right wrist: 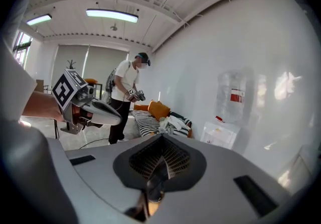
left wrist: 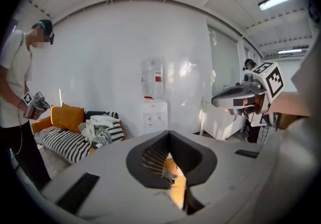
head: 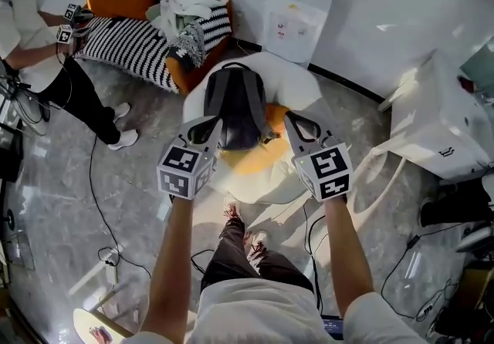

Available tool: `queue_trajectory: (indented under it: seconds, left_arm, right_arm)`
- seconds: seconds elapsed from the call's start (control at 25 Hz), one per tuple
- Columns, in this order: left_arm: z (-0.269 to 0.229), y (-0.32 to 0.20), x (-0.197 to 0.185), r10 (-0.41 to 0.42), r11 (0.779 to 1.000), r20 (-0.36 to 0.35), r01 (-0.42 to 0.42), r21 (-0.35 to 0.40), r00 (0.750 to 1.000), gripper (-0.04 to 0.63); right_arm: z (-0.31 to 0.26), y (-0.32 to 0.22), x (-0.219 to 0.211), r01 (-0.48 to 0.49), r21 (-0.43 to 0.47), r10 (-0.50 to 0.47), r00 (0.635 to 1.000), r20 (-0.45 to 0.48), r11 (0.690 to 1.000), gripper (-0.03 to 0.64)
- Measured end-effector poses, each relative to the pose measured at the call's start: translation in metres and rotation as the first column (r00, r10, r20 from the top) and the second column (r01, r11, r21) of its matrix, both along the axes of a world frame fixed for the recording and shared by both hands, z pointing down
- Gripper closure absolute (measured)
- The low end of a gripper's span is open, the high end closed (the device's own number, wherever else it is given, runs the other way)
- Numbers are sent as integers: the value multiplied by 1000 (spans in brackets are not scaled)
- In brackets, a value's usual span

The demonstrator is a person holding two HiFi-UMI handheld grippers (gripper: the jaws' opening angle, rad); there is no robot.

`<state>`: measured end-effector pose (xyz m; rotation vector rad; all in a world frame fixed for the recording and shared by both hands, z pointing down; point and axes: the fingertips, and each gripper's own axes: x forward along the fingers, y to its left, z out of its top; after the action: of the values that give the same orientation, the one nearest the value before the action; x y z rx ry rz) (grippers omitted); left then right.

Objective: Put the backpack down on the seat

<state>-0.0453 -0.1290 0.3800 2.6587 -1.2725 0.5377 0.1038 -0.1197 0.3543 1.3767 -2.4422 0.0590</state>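
A grey and black backpack (head: 235,107) lies flat on a white beanbag seat (head: 297,84), its top handle toward the far side. An orange cushion (head: 266,153) shows under its near end. My left gripper (head: 204,130) hangs above the backpack's left edge and my right gripper (head: 301,128) above its right edge. Both are shut with nothing between the jaws. In the left gripper view the left gripper (left wrist: 169,137) has its jaws meeting at the tip, with the right gripper (left wrist: 241,98) beside it. The right gripper (right wrist: 161,140) looks the same in its own view.
A sofa (head: 147,34) with striped and orange cushions and loose clothes stands at the back left. Another person (head: 38,49) with grippers stands at the left. A water dispenser (head: 293,22) is against the far wall, a white unit (head: 444,130) at the right. Cables (head: 108,250) cross the floor.
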Motion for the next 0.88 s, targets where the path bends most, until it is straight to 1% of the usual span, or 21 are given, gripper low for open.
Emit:
queue_trajectory:
  seconds: [0.12, 0.2, 0.44, 0.56, 0.88]
  left_arm:
    - [-22, 13, -1, 14, 999, 0, -14, 38, 1000, 577]
    - [-40, 22, -1, 16, 998, -19, -15, 62, 1000, 577]
    - [-83, 52, -8, -4, 996, -69, 10, 88, 998, 577]
    - [-98, 66, -12, -13, 995, -90, 21, 96, 996, 577]
    - [-133, 96, -23, -24, 990, -101, 37, 133, 995, 577]
  right_arm:
    - [-22, 13, -11, 15, 18, -15, 1000, -7, 1000, 614]
    - [-37, 22, -16, 23, 31, -23, 1000, -6, 999, 614]
    - [-83, 47, -24, 26, 59, -28, 999, 44, 998, 612]
    - [-101, 56, -27, 39, 72, -43, 998, 48, 997, 614]
    - [-140, 79, -34, 52, 113, -62, 994, 85, 992, 614]
